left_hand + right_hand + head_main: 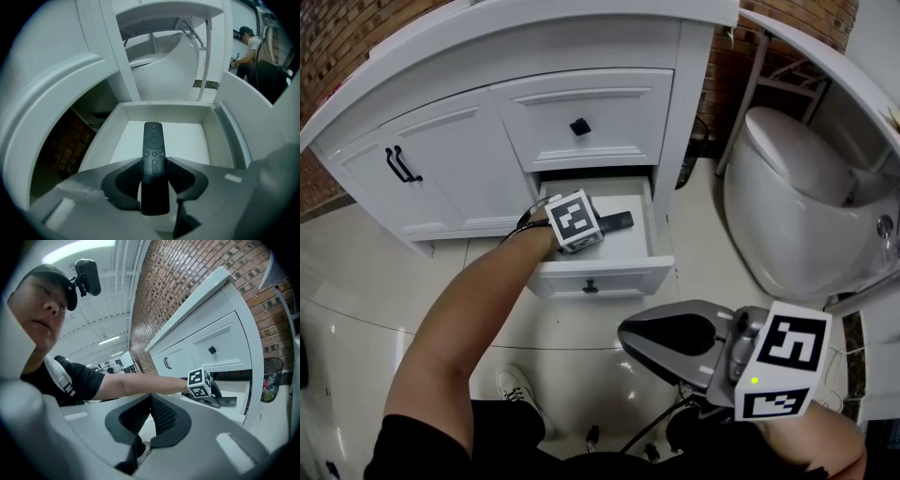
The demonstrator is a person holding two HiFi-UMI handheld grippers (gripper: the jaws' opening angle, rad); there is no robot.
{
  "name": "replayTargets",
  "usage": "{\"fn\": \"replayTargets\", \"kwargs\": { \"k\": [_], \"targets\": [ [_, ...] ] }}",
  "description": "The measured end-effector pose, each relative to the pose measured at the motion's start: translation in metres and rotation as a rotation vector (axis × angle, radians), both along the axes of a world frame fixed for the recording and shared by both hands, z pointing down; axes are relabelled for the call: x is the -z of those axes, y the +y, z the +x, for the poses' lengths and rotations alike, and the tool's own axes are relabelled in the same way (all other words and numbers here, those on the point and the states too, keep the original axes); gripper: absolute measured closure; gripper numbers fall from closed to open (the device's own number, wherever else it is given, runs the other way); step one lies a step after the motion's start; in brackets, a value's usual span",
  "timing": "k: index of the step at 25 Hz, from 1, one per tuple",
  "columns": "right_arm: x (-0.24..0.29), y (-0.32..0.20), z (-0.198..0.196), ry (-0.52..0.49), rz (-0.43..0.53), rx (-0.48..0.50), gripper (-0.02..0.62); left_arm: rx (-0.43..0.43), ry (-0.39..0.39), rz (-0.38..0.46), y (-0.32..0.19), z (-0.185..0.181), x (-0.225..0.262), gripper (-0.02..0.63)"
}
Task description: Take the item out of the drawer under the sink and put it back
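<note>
The left gripper (154,169) reaches down into the open drawer (592,277), the lower one of the white vanity (441,178) under the sink. Its jaws are clamped on the sides of a black remote control (153,143), whose button end juts out ahead of them over the drawer's white floor. Whether the remote already touches that floor cannot be told.

The remote is in the grip and inside the drawer's walls, so this reads as the return half of the task, the taking-out seemingly behind it. What is left, by my reckoning: settle the remote flat on the drawer floor, let the jaws part, and draw the gripper clear of the drawer.

The right gripper (150,401) hangs well apart from the drawer, to its right and nearer the person, its jaws together on nothing.
</note>
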State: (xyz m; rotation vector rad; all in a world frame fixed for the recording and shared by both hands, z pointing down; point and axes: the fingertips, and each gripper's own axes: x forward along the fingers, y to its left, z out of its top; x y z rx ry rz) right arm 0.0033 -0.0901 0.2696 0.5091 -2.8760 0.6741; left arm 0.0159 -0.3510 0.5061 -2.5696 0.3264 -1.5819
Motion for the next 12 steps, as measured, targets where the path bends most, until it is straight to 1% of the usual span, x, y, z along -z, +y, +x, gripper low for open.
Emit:
{"fn": "replayTargets", "kwargs": {
  "k": [2, 4, 5, 8, 12],
  "targets": [
    [-0.001, 0.0, 0.0, 0.002, -0.001, 0.002, 0.588, -0.001, -0.012, 0.001, -0.003, -0.001, -0.004, 0.439],
    [-0.003, -0.002, 0.001, 0.005, -0.007, -0.005, 0.588, 0.003, -0.005, -0.002, -0.005, -0.001, -0.003, 0.439],
    [-0.004, -0.003, 0.001, 0.006, -0.01, -0.008, 0.588, 0.01, -0.004, -0.013, -0.006, -0.002, -0.003, 0.439],
    [-0.004, -0.006, 0.002, 0.003, -0.016, -0.016, 0.588, 0.041, -0.038, -0.099, 0.005, -0.01, -0.011, 0.439],
    [-0.002, -0.006, 0.001, -0.004, -0.013, -0.013, 0.588, 0.044, -0.058, -0.128, 0.009, -0.011, -0.019, 0.436]
  ]
}}
